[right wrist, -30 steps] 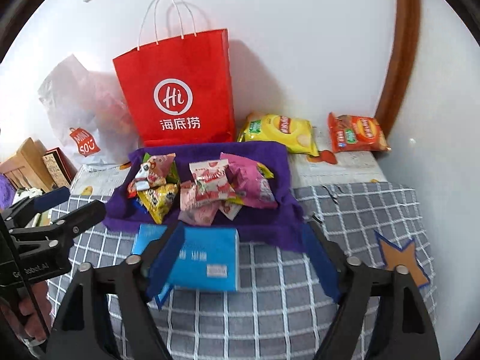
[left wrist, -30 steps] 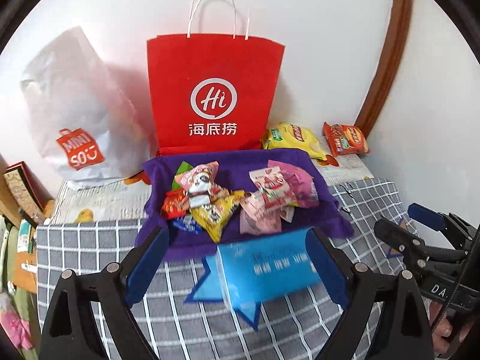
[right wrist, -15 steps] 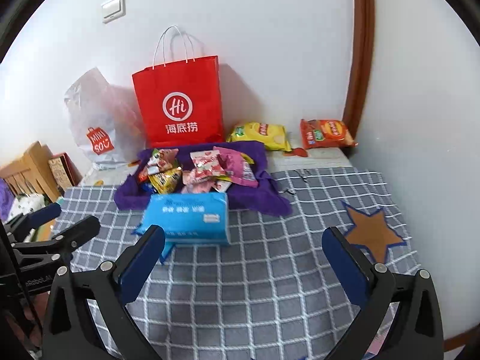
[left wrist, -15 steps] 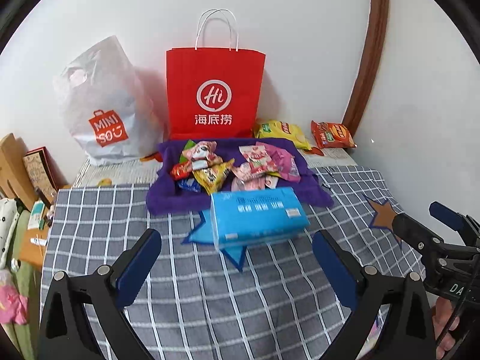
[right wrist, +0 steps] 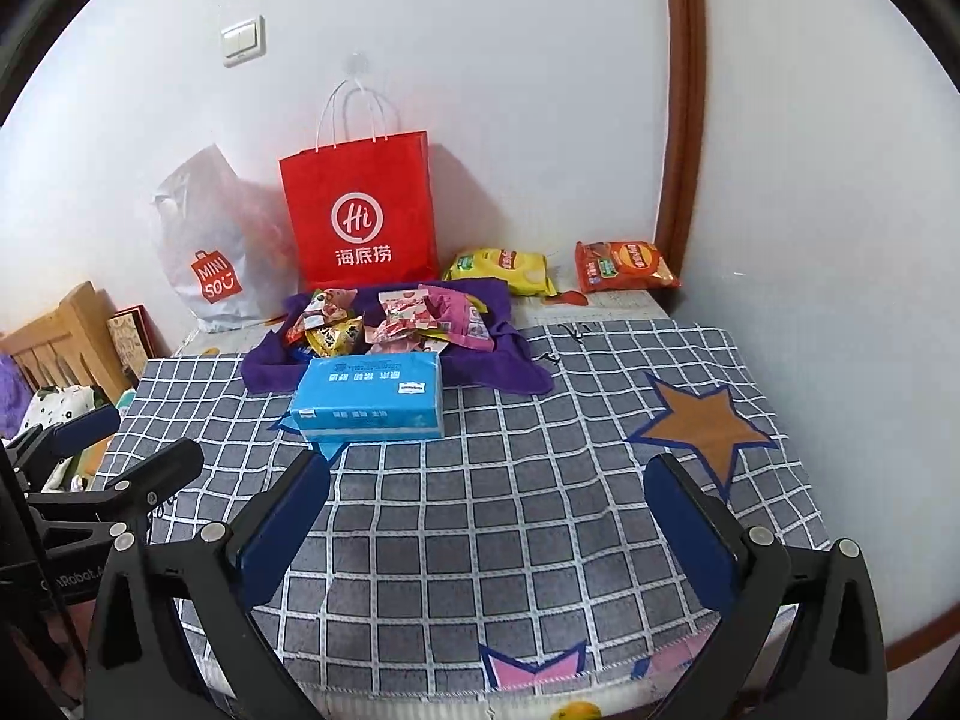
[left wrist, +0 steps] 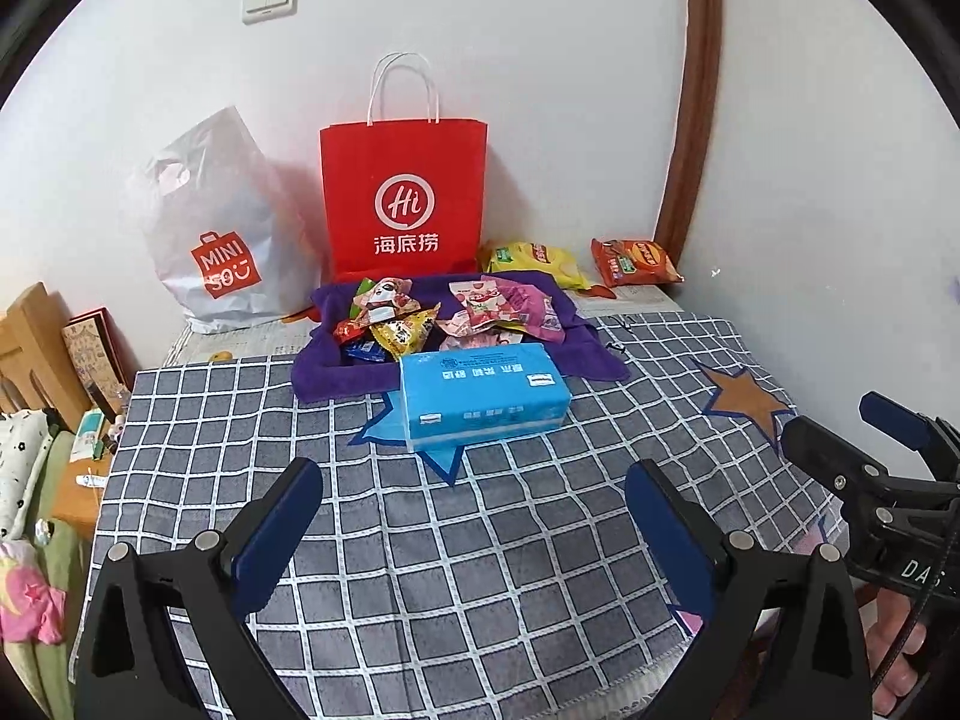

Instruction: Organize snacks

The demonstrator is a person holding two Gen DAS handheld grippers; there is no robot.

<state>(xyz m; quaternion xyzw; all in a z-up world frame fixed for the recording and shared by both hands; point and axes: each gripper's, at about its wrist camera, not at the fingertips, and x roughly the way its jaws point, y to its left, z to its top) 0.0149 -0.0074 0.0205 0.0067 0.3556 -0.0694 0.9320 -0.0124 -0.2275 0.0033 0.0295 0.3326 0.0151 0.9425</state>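
Observation:
Several small snack packets (left wrist: 447, 315) (right wrist: 390, 318) lie heaped on a purple cloth (left wrist: 324, 378) (right wrist: 516, 372) at the far side of the table. A blue tissue pack (left wrist: 483, 396) (right wrist: 369, 399) lies just in front of the cloth. A yellow chip bag (left wrist: 534, 261) (right wrist: 501, 270) and a red-orange chip bag (left wrist: 636, 261) (right wrist: 624, 267) rest against the back wall. My left gripper (left wrist: 474, 480) (right wrist: 129, 441) and right gripper (right wrist: 489, 474) (left wrist: 840, 429) hover wide open over the near checked cloth, nothing between their fingers, well short of the tissue pack.
A red paper bag (left wrist: 405, 204) (right wrist: 360, 219) and a white plastic bag (left wrist: 210, 234) (right wrist: 210, 246) stand against the wall behind the snacks. The grey checked tablecloth (left wrist: 480, 570) (right wrist: 510, 540) carries star patches. A wooden frame and clutter sit left of the table.
Both grippers have drawn back from the snack pile toward the near table edge and opened wider. The tissue pack now lies on the cloth well ahead of them.

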